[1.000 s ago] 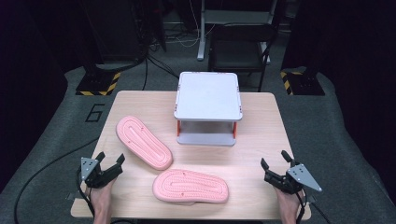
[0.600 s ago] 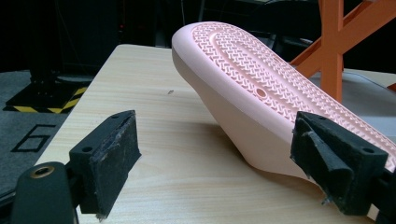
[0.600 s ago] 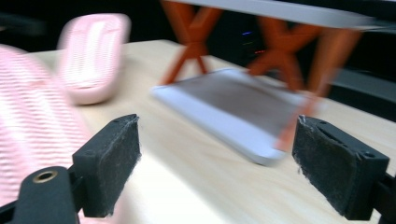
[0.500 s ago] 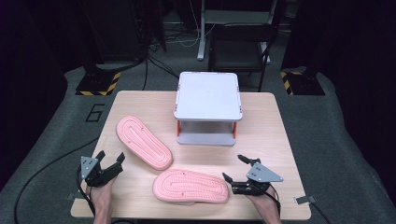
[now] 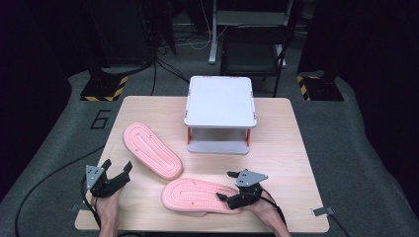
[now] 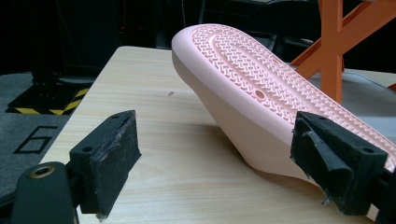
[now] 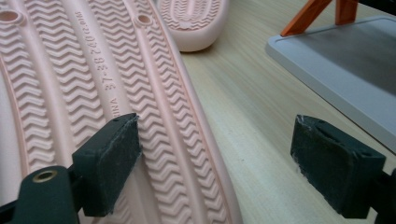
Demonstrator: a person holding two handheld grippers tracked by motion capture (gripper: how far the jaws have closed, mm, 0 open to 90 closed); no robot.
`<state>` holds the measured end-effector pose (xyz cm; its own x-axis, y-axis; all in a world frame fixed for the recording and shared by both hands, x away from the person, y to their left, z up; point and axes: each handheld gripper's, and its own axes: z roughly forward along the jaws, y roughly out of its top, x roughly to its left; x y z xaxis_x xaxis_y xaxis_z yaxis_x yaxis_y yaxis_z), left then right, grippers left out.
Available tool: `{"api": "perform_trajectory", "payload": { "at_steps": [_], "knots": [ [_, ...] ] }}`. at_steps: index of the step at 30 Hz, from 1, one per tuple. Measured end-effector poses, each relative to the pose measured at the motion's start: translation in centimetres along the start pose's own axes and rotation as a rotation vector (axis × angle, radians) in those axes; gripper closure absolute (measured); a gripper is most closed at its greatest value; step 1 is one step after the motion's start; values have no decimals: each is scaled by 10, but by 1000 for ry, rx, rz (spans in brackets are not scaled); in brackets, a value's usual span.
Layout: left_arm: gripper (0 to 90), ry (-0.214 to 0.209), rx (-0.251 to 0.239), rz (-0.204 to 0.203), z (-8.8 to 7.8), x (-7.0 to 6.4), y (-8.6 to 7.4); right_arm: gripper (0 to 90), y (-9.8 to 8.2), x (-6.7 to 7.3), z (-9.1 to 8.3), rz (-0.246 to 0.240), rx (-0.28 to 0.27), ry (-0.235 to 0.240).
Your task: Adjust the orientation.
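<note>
I am holding my right gripper [image 5: 227,186] at the near slipper [image 5: 197,195], jaws spread wide, one black padded jaw lying over its pink zigzag-ribbed sole near the desk's [image 5: 281,148] front edge. The slipper is lying sole up, long and rounded, of soft-looking foam. My left gripper [image 5: 117,170] is sitting by the front left corner, jaws spread, facing the far slipper [image 5: 151,149]. A grey two-tier rack [image 5: 220,101] on orange legs is standing toward the back edge.

Lab — hazard-striped stands [image 5: 103,89], floor cables [image 5: 42,180], dark surroundings
</note>
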<state>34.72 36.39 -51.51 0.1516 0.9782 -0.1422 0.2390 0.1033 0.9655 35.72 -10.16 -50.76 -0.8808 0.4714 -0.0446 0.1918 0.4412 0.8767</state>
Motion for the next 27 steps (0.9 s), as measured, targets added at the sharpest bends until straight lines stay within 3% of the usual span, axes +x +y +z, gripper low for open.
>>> {"api": "perform_trajectory", "payload": {
  "at_steps": [4, 6, 12, 16, 17, 18, 23, 27],
  "knots": [
    [151, 2, 4, -2, 0, 0, 0, 152, 2, -5, 3, 8, -5, -42],
    [152, 3, 1, -2, 0, 0, 0, 160, 4, -12, 7, 29, -7, -90],
    [152, 8, 4, -7, 0, 1, 0, 149, 4, -22, 11, 62, -14, -80],
    [152, 8, 6, -7, 0, 1, 0, 158, 4, -26, 11, 79, -16, -106],
    [152, 8, 6, -6, 0, 1, 0, 177, 3, -29, 12, 55, -6, -151],
    [152, 9, -2, -7, 0, 1, -1, 178, 3, -29, 14, 62, 7, -166],
    [153, 14, 5, -13, -1, 3, 0, 181, 2, -32, 23, 59, 40, -162],
    [153, 20, -7, -16, 0, 3, -1, 181, 3, -33, 20, 64, 19, -171]
  ]
}}
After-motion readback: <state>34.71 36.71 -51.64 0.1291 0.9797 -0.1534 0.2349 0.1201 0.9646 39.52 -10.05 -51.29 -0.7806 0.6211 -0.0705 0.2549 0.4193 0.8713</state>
